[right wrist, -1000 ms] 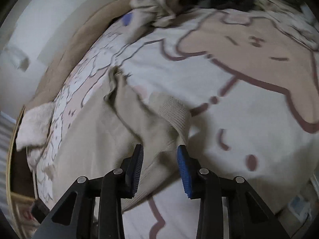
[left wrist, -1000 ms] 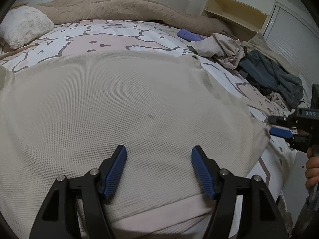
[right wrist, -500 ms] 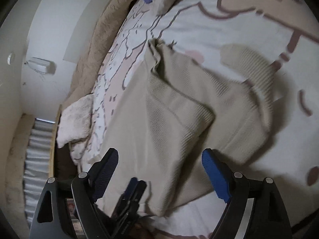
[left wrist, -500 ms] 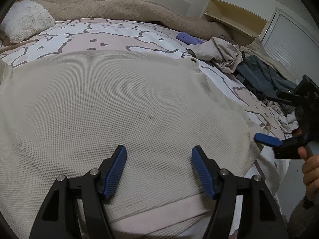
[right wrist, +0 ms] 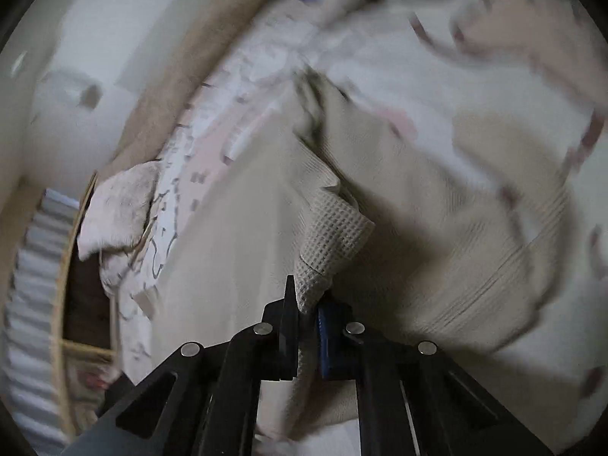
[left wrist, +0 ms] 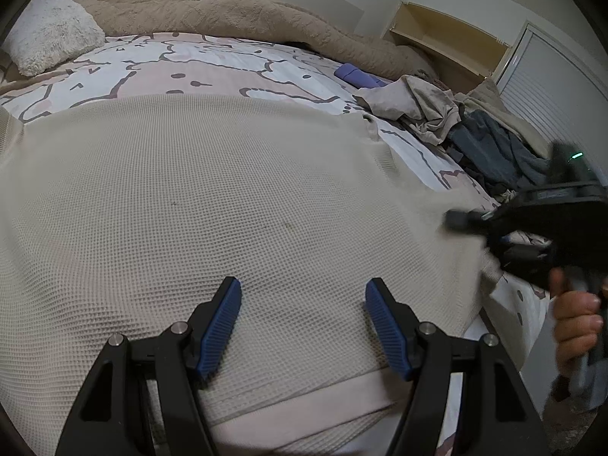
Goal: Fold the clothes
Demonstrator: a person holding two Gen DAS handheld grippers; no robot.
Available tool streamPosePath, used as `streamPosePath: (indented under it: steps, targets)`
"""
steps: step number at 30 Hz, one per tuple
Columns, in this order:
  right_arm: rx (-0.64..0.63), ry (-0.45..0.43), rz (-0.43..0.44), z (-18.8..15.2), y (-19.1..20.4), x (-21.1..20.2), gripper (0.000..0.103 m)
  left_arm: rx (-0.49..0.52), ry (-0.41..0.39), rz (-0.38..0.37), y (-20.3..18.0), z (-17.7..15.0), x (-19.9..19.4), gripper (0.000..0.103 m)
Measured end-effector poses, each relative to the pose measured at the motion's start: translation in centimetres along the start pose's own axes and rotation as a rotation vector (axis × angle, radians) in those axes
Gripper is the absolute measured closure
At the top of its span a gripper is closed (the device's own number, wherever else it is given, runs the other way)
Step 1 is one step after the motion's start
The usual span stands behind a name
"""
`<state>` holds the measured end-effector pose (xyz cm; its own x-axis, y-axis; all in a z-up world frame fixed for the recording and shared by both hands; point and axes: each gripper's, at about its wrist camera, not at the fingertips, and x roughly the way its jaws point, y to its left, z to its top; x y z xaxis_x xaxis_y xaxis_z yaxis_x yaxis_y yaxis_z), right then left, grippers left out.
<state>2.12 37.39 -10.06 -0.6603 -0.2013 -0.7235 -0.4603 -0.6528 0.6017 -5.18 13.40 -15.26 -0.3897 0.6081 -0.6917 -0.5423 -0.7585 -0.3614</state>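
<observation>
The beige waffle-knit garment (left wrist: 197,205) lies spread flat across the cartoon-printed bed sheet (left wrist: 212,72), its ribbed hem at the near edge of the bed. The right gripper (right wrist: 307,315) has just been closing and now pinches a bunched corner of the knit between its jaws, at the garment's right edge. The left gripper (left wrist: 302,323) hangs over the lower middle of the cloth with its blue pads (left wrist: 222,326) spread apart, holding nothing. The step in hand looks like the first fold of the right side toward the middle. To do it well, the pinch wants to hold a full thickness of fabric, not a thin lip that slips out. Lift only enough to clear the surface, then carry the corner across in a level arc so the fold line runs straight. The free gripper could press down on the body to stop the loose weave dragging. A pile of crumpled clothes (left wrist: 448,121) sits well apart.
</observation>
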Motion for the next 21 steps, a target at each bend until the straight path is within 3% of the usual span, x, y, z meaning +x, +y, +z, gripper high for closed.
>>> streamPosePath:
  steps: [2,6,9,10,12,13,14,17,21]
  targets:
    - [-0.087,-0.041,-0.045,-0.4,0.9,-1.3,0.094,0.001,0.000,0.001,0.0,0.0,0.0,0.035]
    - [-0.108,0.048,-0.178,-0.9,-1.5,1.8,0.094,0.005,0.000,0.003,-0.1,-0.1,0.0,0.035]
    - [-0.067,0.045,-0.155,-1.3,-2.8,2.7,0.093,0.008,-0.001,0.005,-0.1,-0.1,0.0,0.035]
    - [-0.065,0.041,-0.143,-1.2,-2.7,2.4,0.089,0.009,-0.002,0.005,-0.1,-0.1,0.0,0.035]
    - [-0.050,0.044,-0.086,-0.9,-2.8,1.2,0.058,0.010,-0.006,0.006,-0.1,-0.1,-0.1,0.035]
    - [-0.029,0.024,-0.051,-0.9,-3.1,0.0,0.024,0.011,-0.008,0.007,-0.1,-0.1,-0.1,0.035]
    - [-0.007,0.003,-0.015,-0.9,-3.4,-1.3,0.012,0.012,-0.009,0.008,-0.1,-0.2,-0.1,0.035]
    - [0.057,-0.039,0.031,-1.0,-4.8,-4.3,0.012,0.015,-0.014,0.010,-0.1,-0.2,-0.2,0.035]
    - [0.202,0.013,0.109,-1.9,-8.8,-4.9,0.012,0.019,-0.030,0.019,-0.2,-0.2,-0.6,0.035]
